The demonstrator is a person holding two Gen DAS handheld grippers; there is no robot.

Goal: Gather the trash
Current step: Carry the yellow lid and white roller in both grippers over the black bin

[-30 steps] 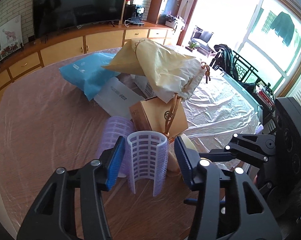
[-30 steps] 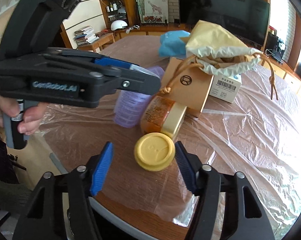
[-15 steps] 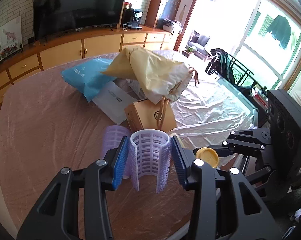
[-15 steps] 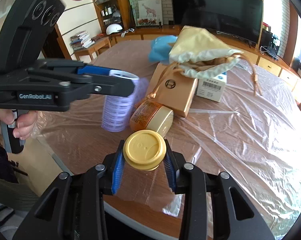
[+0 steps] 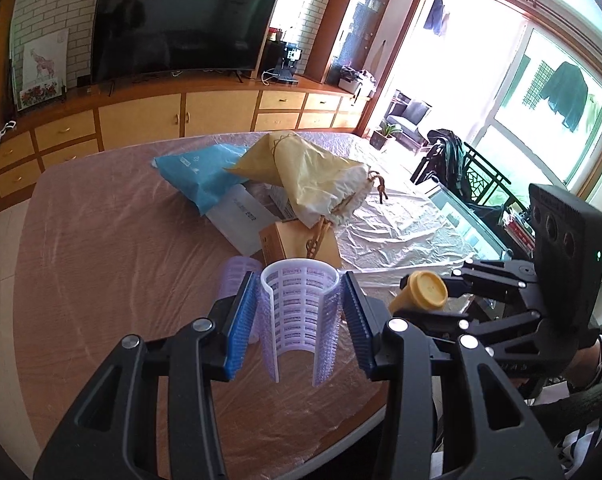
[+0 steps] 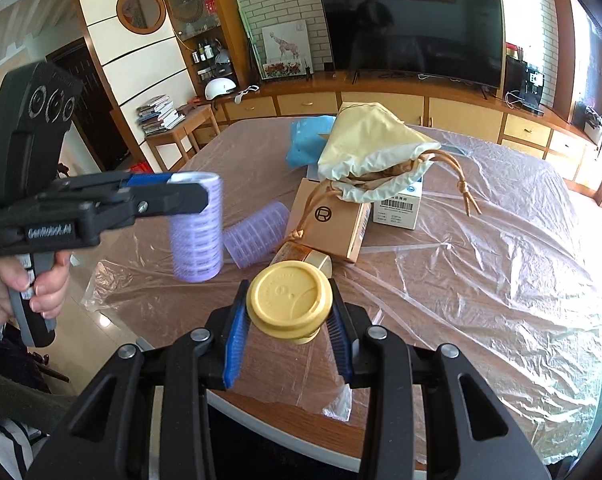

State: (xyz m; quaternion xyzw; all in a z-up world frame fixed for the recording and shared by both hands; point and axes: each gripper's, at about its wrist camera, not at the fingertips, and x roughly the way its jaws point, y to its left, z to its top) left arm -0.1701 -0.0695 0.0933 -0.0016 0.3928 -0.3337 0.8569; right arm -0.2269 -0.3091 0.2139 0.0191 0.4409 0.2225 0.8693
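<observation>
Your left hand-held gripper (image 5: 299, 318) pinches a lilac mesh sleeve (image 5: 299, 314), split down its near side, between the blue pads at lower centre of the left view, lifted clear of the tabletop (image 5: 113, 264). Your right hand-held gripper (image 6: 288, 320) clamps a yellow-lidded cup (image 6: 289, 304) by its lid at centre bottom of the right view. A second lilac sleeve (image 6: 257, 234) lies on the plastic-covered tabletop, left of centre, beside a brown box (image 6: 329, 220) under a cream drawstring bag (image 6: 371, 156).
</observation>
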